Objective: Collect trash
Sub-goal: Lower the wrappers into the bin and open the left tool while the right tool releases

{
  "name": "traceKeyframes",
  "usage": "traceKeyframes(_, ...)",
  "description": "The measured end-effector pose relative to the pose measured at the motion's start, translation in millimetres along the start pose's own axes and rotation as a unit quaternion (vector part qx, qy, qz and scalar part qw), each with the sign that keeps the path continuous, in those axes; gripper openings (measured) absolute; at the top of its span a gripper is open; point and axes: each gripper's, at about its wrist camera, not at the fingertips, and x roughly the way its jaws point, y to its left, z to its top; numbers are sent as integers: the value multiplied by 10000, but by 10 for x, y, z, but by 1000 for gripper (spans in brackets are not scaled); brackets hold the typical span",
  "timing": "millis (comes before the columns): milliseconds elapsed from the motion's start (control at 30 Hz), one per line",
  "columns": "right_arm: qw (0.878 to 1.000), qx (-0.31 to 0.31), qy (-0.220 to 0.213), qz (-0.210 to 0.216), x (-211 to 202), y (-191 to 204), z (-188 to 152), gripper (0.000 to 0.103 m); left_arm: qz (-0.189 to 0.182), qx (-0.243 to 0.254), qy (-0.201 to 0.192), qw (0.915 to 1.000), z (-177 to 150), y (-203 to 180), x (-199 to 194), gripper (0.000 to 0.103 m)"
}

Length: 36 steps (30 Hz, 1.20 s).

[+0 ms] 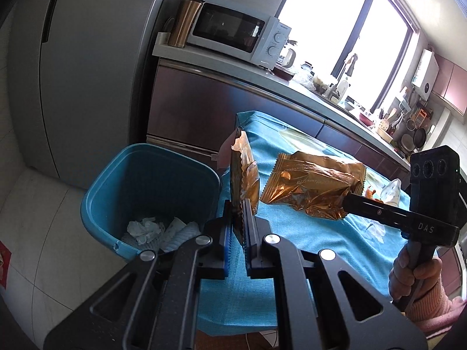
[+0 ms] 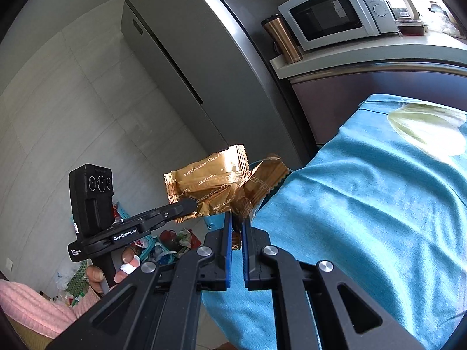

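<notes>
Each gripper, left gripper (image 1: pixel 239 221) and right gripper (image 2: pixel 237 227), is clamped on a gold snack wrapper (image 1: pixel 243 175) at frame centre, neither yet dropped into the blue bin (image 1: pixel 151 175) at lower left, holding crumpled tissues (image 1: pixel 146 229).

Readable markings: "DAS" in pale letters on the black body of the right gripper (image 1: pixel 348 201); "GenRobot.AI" and a small "Data Acquisition System" label on the left gripper (image 2: pixel 191 204); "DAOXIANGCUN Since 1773", repeated in rows across the gold snack wrapper (image 2: pixel 204 182) it holds.
</notes>
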Motion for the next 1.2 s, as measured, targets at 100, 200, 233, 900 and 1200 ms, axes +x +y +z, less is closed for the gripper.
traceKeyframes(100,10000,-10,39,21,41,13,5,5,44,-26,-5,10000,-4,29,-7,7)
traceKeyframes(200,10000,-22,86,33,92,19,11,5,66,-62,-8,10000,-4,63,-10,7)
traceKeyframes(233,9999,-24,100,32,107,22,15,5,72,-70,-10,9999,-5,71,-13,7)
traceKeyframes(900,9993,-121,333,129,369,89,100,5,223,-175,-33,9996,5,179,-62,7)
traceKeyframes(1200,9990,-154,407,131,471,101,123,5,341,-219,-4,9992,-11,229,-25,7)
